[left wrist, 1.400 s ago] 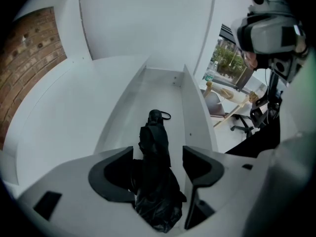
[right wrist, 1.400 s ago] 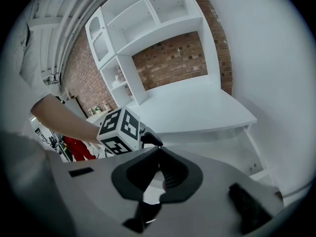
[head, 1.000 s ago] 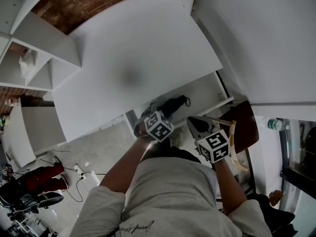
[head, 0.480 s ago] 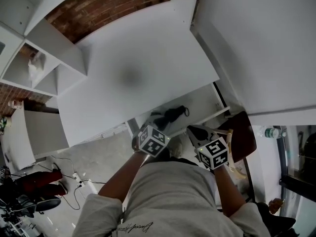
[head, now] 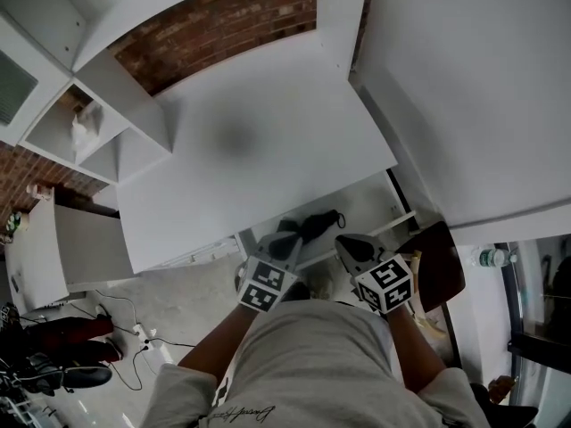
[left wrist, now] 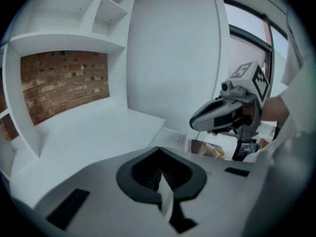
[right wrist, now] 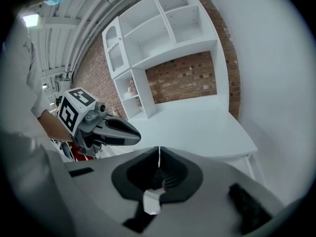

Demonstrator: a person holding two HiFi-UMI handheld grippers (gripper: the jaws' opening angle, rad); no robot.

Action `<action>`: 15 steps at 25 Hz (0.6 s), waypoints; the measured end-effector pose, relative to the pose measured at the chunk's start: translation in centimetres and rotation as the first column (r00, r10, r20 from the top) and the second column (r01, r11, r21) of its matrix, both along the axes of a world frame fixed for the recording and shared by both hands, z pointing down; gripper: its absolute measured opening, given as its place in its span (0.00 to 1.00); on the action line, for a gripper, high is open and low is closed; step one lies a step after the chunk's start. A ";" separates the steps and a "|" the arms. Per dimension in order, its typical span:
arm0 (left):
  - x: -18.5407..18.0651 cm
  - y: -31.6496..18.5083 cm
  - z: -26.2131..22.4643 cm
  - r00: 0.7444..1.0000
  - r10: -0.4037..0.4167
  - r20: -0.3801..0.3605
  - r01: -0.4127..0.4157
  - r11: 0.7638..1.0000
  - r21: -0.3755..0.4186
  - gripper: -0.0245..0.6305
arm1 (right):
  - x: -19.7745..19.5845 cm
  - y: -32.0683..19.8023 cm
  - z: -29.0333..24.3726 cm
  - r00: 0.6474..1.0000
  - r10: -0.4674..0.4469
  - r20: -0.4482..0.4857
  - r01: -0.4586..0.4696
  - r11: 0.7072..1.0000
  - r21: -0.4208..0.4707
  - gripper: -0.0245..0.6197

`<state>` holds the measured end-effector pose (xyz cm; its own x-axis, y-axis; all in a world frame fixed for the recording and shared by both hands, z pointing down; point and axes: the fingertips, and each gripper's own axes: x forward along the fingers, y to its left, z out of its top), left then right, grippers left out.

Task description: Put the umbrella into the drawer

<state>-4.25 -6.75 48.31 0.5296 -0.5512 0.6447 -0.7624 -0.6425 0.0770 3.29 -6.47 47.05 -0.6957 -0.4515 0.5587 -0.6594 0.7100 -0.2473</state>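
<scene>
The black folded umbrella (head: 309, 226) lies in the open white drawer (head: 370, 196) under the desk top (head: 259, 150). My left gripper (head: 287, 242) hangs just in front of the umbrella, apart from it. Its jaws have just been closing and now stand shut with nothing between them, as the left gripper view (left wrist: 159, 153) shows. My right gripper (head: 344, 242) hovers beside it over the drawer's front, also shut and empty in its own view (right wrist: 158, 153). Each gripper appears in the other's view: the right gripper (left wrist: 195, 124) and the left gripper (right wrist: 137, 136).
White shelving (head: 89, 123) stands at the left against a brick wall (head: 223, 16). A brown chair (head: 443, 261) and a bottle (head: 492, 258) sit at the right. Cables (head: 134, 333) trail over the floor at the lower left.
Both grippers have risen and drawn back from the drawer, the left one more. The left gripper was down by the umbrella and is now off it. The umbrella stays in the drawer.
</scene>
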 end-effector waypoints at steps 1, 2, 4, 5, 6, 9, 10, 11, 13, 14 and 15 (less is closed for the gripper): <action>-0.1 0.1 -0.6 1.000 -0.017 -0.023 0.017 1.000 -0.001 0.06 | -0.1 0.0 -0.3 1.000 -0.004 0.002 0.004 1.000 0.004 0.08; -0.1 0.2 -1.2 0.999 -0.028 -0.039 0.029 1.000 0.003 0.06 | -0.2 0.0 -0.5 1.000 -0.008 0.004 0.008 1.000 0.007 0.08; 0.1 0.5 -2.2 0.998 -0.040 -0.053 0.041 0.999 0.022 0.06 | -0.4 0.0 -0.9 1.000 -0.017 0.009 0.017 1.000 0.014 0.08; 0.3 0.6 -2.5 0.997 -0.044 -0.056 0.046 0.998 0.032 0.06 | -0.4 0.1 -1.1 1.000 -0.022 0.011 0.022 1.000 0.017 0.08; 0.4 0.8 -2.8 0.997 -0.049 -0.058 0.051 0.998 0.041 0.06 | -0.5 0.2 -1.2 1.000 -0.027 0.014 0.026 0.999 0.020 0.08; 0.4 0.9 -3.5 0.993 -0.082 -0.079 0.086 0.995 0.057 0.06 | -0.8 0.6 -1.3 0.999 -0.042 0.020 0.042 0.999 0.022 0.08; 0.2 1.0 -3.7 0.991 -0.097 -0.093 0.103 0.993 0.058 0.06 | -0.9 0.7 -1.3 0.999 -0.048 0.022 0.047 0.999 0.019 0.08; 0.0 1.2 -3.9 0.988 -0.113 -0.107 0.120 0.991 0.056 0.06 | -1.0 0.9 -1.3 0.998 -0.052 0.026 0.052 0.999 0.015 0.08; -0.7 1.5 -4.2 0.982 -0.140 -0.126 0.148 0.987 0.056 0.06 | -1.3 1.2 -1.4 0.998 -0.056 0.040 0.055 0.998 0.009 0.08; -1.1 1.7 -4.4 0.980 -0.149 -0.132 0.158 0.986 0.058 0.06 | -1.5 1.1 -1.6 0.997 -0.056 0.046 0.056 0.998 0.009 0.08; -1.4 1.9 -4.5 0.978 -0.157 -0.136 0.166 0.985 0.057 0.06 | -1.6 1.1 -1.7 0.997 -0.056 0.051 0.056 0.998 0.012 0.08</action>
<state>-5.62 -4.83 43.83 0.5075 -0.6763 0.5339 -0.8426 -0.5190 0.1436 1.65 -5.41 45.31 -0.7479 -0.4164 0.5169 -0.6049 0.7481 -0.2727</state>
